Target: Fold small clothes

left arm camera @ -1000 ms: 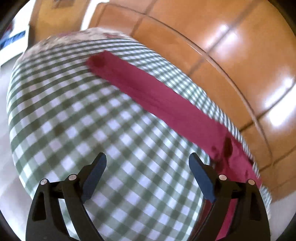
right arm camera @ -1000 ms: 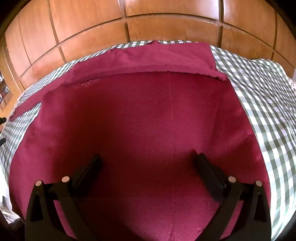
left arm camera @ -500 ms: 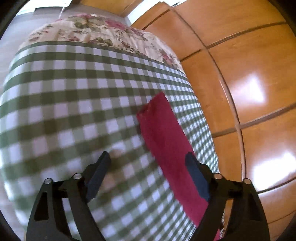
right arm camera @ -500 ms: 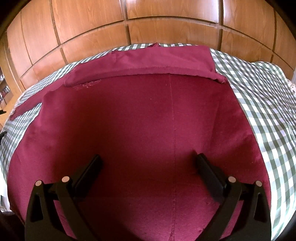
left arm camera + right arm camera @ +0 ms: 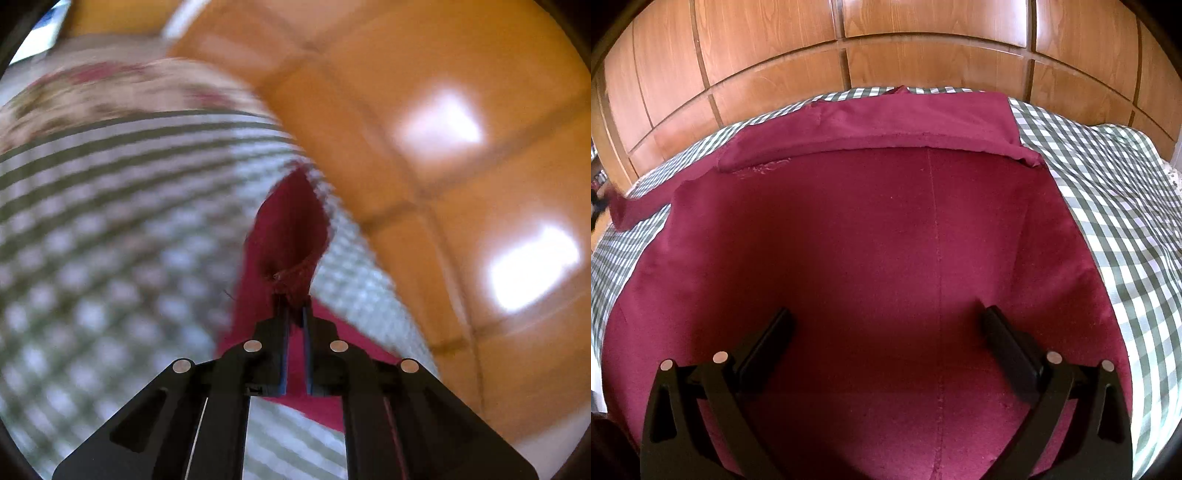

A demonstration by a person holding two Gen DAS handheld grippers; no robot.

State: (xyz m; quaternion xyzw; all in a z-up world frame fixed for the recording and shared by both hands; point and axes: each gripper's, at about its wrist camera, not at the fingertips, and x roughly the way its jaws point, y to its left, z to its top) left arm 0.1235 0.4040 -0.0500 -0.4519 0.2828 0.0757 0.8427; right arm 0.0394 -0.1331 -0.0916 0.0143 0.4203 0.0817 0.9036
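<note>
On the green-checked bedcover [image 5: 1126, 192], against the wood-panelled wall [image 5: 923, 33], a maroon garment [image 5: 886, 240] lies flat, far edge folded over. Left gripper [image 5: 294, 302] is clamped on its narrow strip end, raised off the cover. Right gripper [image 5: 886, 328] stands wide above the cloth.

The left hand-held gripper [image 5: 294, 310], black plastic with two fingers lined in blue, points forward and somewhat downward. Its jaws are drawn together with only a narrow slit between them, and the fingertips pinch a bunched end of dark red cloth [image 5: 291, 236]. The left wrist view is smeared with blur.

The right hand-held gripper [image 5: 886, 332], the same black two-finger build, tilts more steeply downward. Its jaws stand wide apart with nothing between them, and both fingers [image 5: 1010, 345] hover over the spread red fabric. Whether the tips touch it cannot be told.
</note>
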